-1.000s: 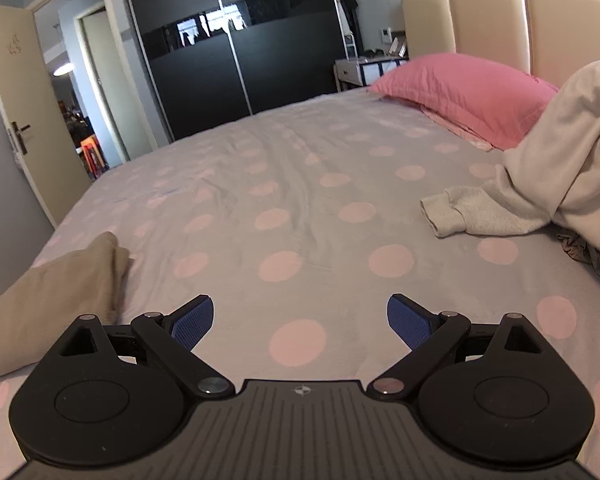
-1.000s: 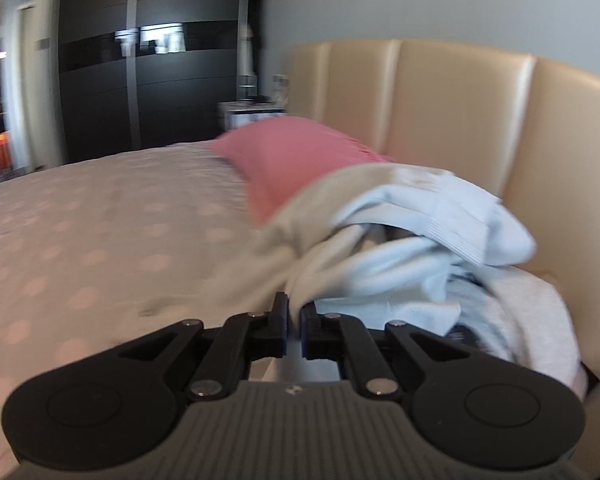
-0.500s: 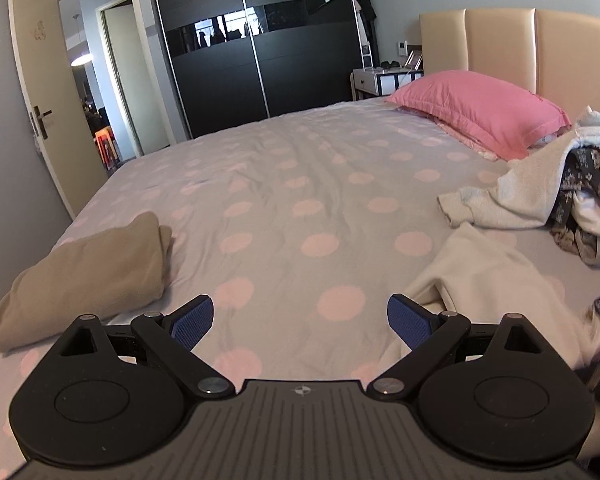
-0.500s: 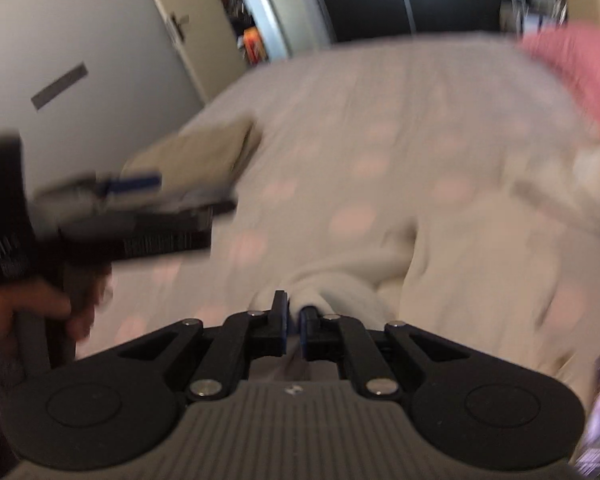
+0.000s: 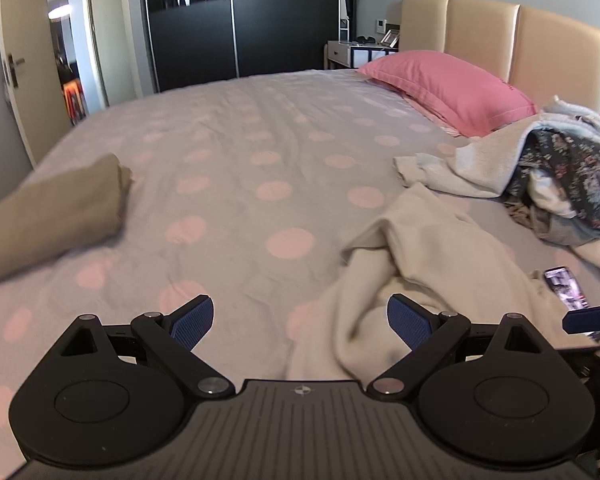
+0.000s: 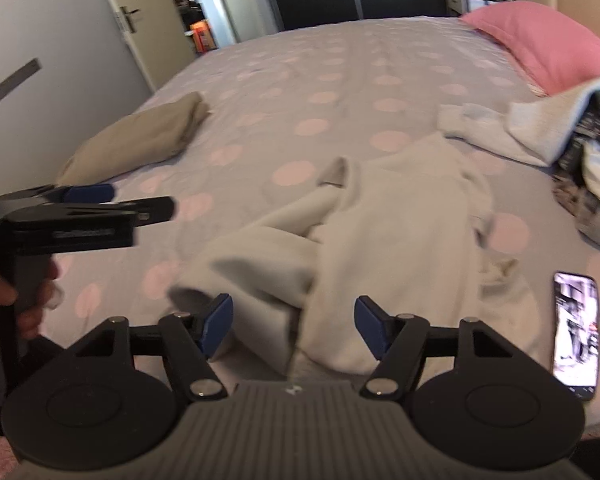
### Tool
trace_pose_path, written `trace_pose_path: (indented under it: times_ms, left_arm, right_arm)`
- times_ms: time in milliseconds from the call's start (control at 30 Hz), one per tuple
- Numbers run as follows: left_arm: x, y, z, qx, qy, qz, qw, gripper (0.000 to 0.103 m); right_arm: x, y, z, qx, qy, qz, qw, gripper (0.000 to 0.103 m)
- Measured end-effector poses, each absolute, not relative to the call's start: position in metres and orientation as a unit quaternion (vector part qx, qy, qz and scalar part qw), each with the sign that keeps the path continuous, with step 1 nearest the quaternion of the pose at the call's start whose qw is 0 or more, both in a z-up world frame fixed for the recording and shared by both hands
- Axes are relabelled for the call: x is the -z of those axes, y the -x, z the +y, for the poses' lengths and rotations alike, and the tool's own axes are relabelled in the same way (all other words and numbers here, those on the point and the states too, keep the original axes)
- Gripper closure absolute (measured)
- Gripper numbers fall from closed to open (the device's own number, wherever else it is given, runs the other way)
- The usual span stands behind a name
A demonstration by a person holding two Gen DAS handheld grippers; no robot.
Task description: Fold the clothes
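Observation:
A crumpled cream garment (image 6: pixel 380 232) lies on the dotted bedspread (image 6: pixel 340 64) near the front edge. My right gripper (image 6: pixel 296 324) hovers over its near end, jaws opening; cloth lies between the blue pads (image 6: pixel 218 322) but they do not press on it. My left gripper (image 5: pixel 300 320) is open, with the cream garment (image 5: pixel 420 248) reaching up to its right pad and bare bedspread under the rest. In the right wrist view the left gripper (image 6: pixel 128 202) shows at the left, held by a hand (image 6: pixel 28 292). A folded tan garment (image 5: pixel 56 208) rests at the left.
A pile of unfolded clothes (image 5: pixel 560 168) sits at the right by the headboard, next to a pink pillow (image 5: pixel 448 88). A phone (image 6: pixel 574 328) with a lit screen lies on the bed right of the cream garment. Dark wardrobe and open door stand beyond the bed.
My right gripper pulled the cream garment off the pile down onto the near bed, then opened and let it go. The left gripper stayed open and shifted towards the garment.

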State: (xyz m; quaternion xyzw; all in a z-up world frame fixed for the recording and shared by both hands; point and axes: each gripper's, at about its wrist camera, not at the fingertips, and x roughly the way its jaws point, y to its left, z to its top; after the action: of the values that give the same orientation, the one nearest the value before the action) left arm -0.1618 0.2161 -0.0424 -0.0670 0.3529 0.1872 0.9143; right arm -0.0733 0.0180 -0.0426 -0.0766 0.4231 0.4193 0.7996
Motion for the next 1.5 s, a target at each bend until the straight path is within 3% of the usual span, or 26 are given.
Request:
trace_pose_path:
  times_ms: [500,533,633,667,700,733,767,833,1300,1500]
  left_arm:
    - [0.074,0.143,0.19,-0.08,0.087,0.411,0.904,0.008]
    - [0.079,0.141,0.193,-0.079,0.096,0.42,0.899,0.012]
    - [0.092,0.137,0.207,-0.063,0.155,0.435,0.885,0.043]
    - [0.095,0.136,0.212,-0.059,0.176,0.436,0.881,0.051]
    - [0.096,0.135,0.215,-0.063,0.18,0.435,0.88,0.055]
    - [0.095,0.134,0.217,-0.068,0.172,0.435,0.881,0.071]
    - [0.095,0.132,0.219,-0.073,0.164,0.435,0.882,0.08]
    - [0.09,0.133,0.227,-0.083,0.164,0.428,0.885,0.086]
    - [-0.04,0.146,0.286,-0.166,0.087,0.289,0.939,0.09]
    - [-0.044,0.161,0.284,-0.195,0.036,0.32,0.927,0.09]
  right_arm:
    - [0.088,0.045,0.046,-0.406,0.138,0.451,0.783,0.031]
    - [0.092,0.045,0.051,-0.408,0.147,0.452,0.78,0.031]
    - [0.102,0.046,0.064,-0.404,0.174,0.447,0.779,0.033]
    - [0.103,0.045,0.065,-0.403,0.177,0.444,0.78,0.043]
    - [0.105,0.044,0.067,-0.402,0.18,0.442,0.782,0.064]
    - [0.105,0.042,0.068,-0.4,0.182,0.44,0.783,0.075]
    - [0.102,0.038,0.067,-0.397,0.177,0.441,0.785,0.088]
    - [0.097,0.03,0.063,-0.392,0.168,0.44,0.79,0.092]
    - [-0.085,-0.049,-0.001,-0.292,0.153,0.21,0.92,0.097]
    - [-0.139,-0.038,0.015,-0.345,0.123,0.155,0.918,0.097]
